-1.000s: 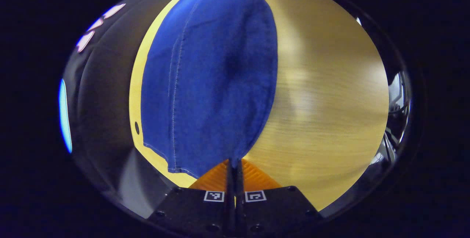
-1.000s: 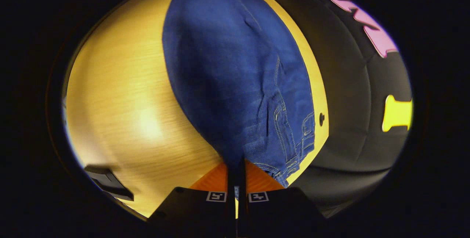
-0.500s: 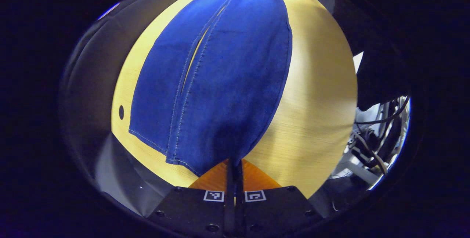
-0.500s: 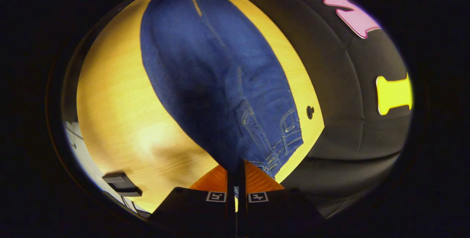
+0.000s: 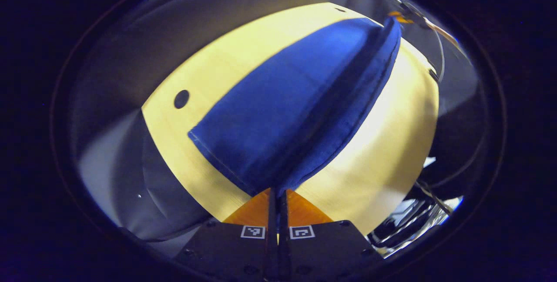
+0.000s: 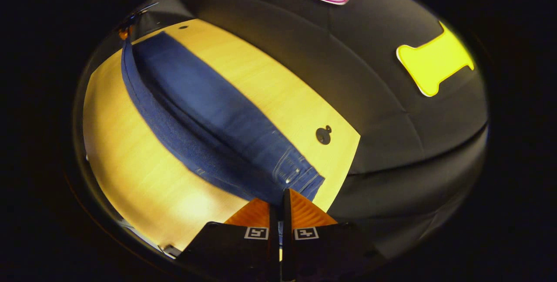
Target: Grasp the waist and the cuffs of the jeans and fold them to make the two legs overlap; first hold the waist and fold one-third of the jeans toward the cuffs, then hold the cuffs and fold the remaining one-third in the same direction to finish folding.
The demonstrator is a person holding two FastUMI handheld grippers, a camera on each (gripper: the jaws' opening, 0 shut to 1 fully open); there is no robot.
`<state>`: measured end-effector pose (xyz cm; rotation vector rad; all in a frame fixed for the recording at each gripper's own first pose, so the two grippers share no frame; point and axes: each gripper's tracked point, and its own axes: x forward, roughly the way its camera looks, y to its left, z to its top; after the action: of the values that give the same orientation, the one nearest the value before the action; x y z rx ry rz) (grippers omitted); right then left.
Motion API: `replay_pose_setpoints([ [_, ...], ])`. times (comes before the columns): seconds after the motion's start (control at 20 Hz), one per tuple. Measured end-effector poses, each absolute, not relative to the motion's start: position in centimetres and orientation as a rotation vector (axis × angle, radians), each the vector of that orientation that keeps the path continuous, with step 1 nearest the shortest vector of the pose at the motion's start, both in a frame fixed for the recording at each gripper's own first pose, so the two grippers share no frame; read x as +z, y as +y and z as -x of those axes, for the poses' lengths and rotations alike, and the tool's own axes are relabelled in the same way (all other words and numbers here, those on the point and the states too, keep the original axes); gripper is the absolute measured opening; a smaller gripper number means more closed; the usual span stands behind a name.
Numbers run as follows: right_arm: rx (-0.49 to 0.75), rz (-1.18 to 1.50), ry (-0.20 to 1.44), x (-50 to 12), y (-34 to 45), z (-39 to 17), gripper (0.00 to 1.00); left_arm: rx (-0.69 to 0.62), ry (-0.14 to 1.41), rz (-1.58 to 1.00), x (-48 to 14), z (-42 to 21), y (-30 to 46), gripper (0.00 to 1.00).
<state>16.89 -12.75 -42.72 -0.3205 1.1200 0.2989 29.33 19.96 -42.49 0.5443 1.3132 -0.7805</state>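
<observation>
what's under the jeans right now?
The pale wooden table lies under the jeans, bare on both sides. Both grippers pinch the near edge, left and right. Anything beneath the denim is covered.

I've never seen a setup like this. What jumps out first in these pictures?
A long strip of blue jeans stretches across a pale wooden table, held up along one edge. At the near end in each view, a claw is pinched shut on the denim: the left claw by the cuffs, the right claw by the waist.
</observation>
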Motion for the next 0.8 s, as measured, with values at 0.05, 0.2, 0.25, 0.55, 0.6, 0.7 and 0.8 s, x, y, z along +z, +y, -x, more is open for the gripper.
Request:
replay_pose_setpoints([
  [0.05,0.271,0.278,1.134,-44.2,-12.6,-18.8,0.06,-0.727,1.32,-0.505,-43.2,-31.1,19.5,0.06],
  [0.2,0.197,0.163,1.22,-50.4,-11.5,-22.2,0.06,-0.551,1.323,-0.525,-47.7,-35.5,19.9,0.06],
  [0.25,0.186,0.15,1.259,-52.2,-11.4,-22.3,0.07,-0.508,1.331,-0.535,-48.6,-35.8,19.3,0.08],
  [0.55,0.137,0.184,1.301,-56.9,-11.4,-23.4,0.18,-0.378,1.213,-0.661,-50.2,-40.2,19.5,0.59],
  [0.6,0.113,0.183,1.292,-56.5,-11.9,-23.5,0.29,-0.37,1.191,-0.657,-50.0,-40.4,19.6,0.87],
  [0.7,0.083,0.141,1.246,-55.5,-12.8,-24.1,0.51,-0.351,1.096,-0.615,-48.9,-41.4,19.0,0.98],
  [0.8,0.045,0.042,1.192,-54.0,-13.2,-24.6,0.79,-0.327,0.983,-0.585,-47.2,-42.1,18.7,0.98],
])
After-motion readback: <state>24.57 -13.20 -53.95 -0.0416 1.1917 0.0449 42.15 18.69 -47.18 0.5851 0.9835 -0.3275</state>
